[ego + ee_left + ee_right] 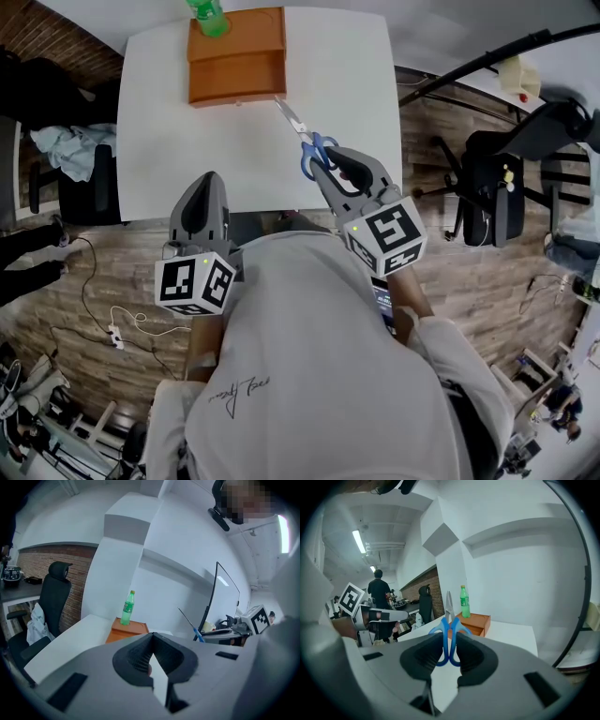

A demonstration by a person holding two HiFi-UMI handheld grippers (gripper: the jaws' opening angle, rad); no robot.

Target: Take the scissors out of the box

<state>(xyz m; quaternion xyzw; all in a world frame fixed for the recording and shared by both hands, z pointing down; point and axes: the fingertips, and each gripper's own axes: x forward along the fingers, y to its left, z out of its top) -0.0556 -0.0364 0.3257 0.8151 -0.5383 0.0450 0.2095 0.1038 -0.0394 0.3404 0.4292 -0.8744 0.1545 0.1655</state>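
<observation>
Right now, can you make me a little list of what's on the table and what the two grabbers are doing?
table: white
box: orange-brown wood, at the table's far edge
bottle: green, standing on the box
scissors: blue handles, out of the box, blades pointing toward it
right gripper: shut on the scissors' handles
left gripper: shut, holding nothing, at the table's near edge
</observation>
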